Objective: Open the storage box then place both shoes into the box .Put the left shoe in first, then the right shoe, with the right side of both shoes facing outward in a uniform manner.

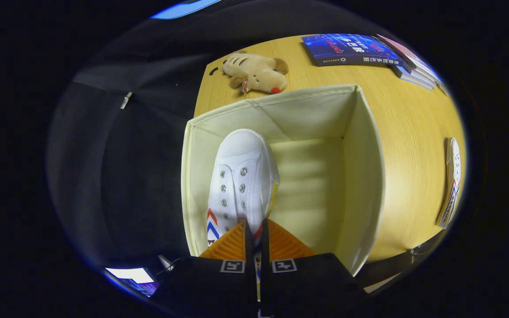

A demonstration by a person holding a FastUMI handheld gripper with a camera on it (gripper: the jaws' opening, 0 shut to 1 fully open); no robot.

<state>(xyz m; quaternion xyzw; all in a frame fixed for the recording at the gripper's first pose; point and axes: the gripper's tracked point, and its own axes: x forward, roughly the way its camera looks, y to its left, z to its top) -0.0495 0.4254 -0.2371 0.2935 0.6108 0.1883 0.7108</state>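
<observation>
Booth wall cloth point(117, 176) takes up the left side, dark w/ a small metal zipper pull point(125, 100) on it, and a lit screen point(133, 277) sits low down next to the gripper body. Moving right, the storage box point(362, 176) stands open on the wood tabletop point(413, 132), cream fabric, no lid on it, inside walls and floor visible. White shoe point(242, 176) is inside the box, up against its left wall, toe pointing away from the camera, eyelets w/o laces, red and blue chevron stripes on its left side near the heel. Gripper point(254, 232) comes in from the near side, jaws nearly pressed together and pinching the heel end of that shoe, just a thin slit btwn them w/ the shoe's rim in it. Beyond the box, a tan plush toy point(256, 73) lies on the tabletop just past the far wall. Further right there's a stack of books point(360, 49) near the far edge, blue cover on top. Far right, well apart from the box, the second shoe point(451, 181) lies on the tabletop, same stripe pattern showing.
</observation>
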